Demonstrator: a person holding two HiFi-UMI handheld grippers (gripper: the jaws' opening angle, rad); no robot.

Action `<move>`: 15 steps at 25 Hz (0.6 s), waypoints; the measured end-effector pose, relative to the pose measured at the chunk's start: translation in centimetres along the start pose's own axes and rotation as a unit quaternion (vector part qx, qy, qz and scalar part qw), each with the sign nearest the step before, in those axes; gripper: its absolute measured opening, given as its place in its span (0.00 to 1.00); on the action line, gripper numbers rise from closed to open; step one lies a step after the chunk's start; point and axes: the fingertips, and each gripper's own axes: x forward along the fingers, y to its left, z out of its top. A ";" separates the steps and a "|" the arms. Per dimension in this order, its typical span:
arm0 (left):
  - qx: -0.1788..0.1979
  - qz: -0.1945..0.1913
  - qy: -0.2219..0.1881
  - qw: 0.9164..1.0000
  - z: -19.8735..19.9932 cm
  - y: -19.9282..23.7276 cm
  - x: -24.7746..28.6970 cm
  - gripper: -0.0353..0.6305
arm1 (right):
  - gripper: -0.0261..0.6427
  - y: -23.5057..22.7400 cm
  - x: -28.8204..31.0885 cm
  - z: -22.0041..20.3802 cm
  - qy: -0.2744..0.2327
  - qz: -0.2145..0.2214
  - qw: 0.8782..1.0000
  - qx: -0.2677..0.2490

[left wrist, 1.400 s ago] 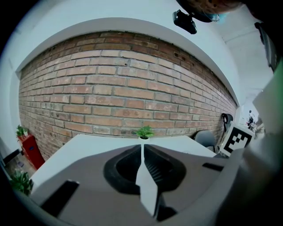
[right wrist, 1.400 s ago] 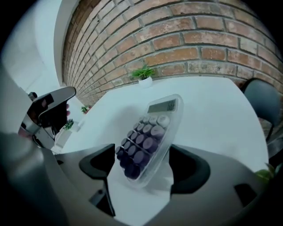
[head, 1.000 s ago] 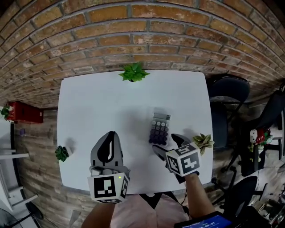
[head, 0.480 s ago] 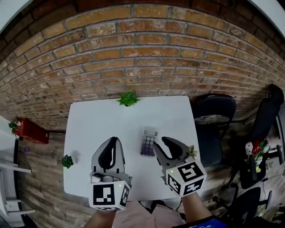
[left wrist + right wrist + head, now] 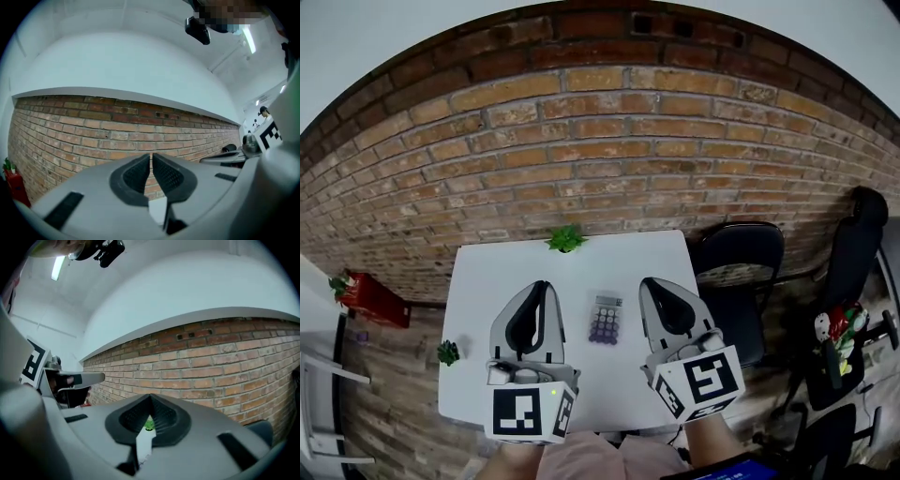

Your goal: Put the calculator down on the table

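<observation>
The calculator (image 5: 605,318), grey with dark keys, lies flat on the white table (image 5: 487,281), between and below the two raised grippers in the head view. My left gripper (image 5: 546,287) hovers left of it, shut and empty; its own view shows the left gripper (image 5: 151,157) with tips together against the brick wall (image 5: 93,136). My right gripper (image 5: 647,284) hangs to the calculator's right, also shut with nothing in it. In the right gripper view the right gripper (image 5: 150,400) points level at the wall.
A small green plant (image 5: 566,238) stands at the table's far edge and another plant (image 5: 447,352) at its left edge. A black chair (image 5: 736,267) sits right of the table. A red box (image 5: 370,298) lies on the floor at left.
Both grippers rose well above the table and tilted up to level. The right gripper, open beside the calculator before, has shut. The calculator stays lying on the table.
</observation>
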 end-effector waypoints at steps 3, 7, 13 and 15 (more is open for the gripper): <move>0.002 -0.004 -0.003 1.000 0.2 -0.6 -0.2 0.09 | 0.03 -0.2 -0.4 0.4 -0.006 -0.002 1.000 -0.009; 0.004 -0.002 -0.002 1.000 0.2 -0.9 -0.3 0.09 | 0.03 -0.2 -0.7 0.6 -0.011 0.002 1.000 -0.004; 0.005 -0.002 0.001 1.000 -0.2 -0.8 -0.6 0.09 | 0.03 0.1 -0.7 0.4 -0.012 0.008 1.000 0.004; 0.005 -0.003 0.003 1.000 -0.2 -0.8 -0.7 0.09 | 0.04 0.2 -0.6 0.3 -0.012 0.009 1.000 0.007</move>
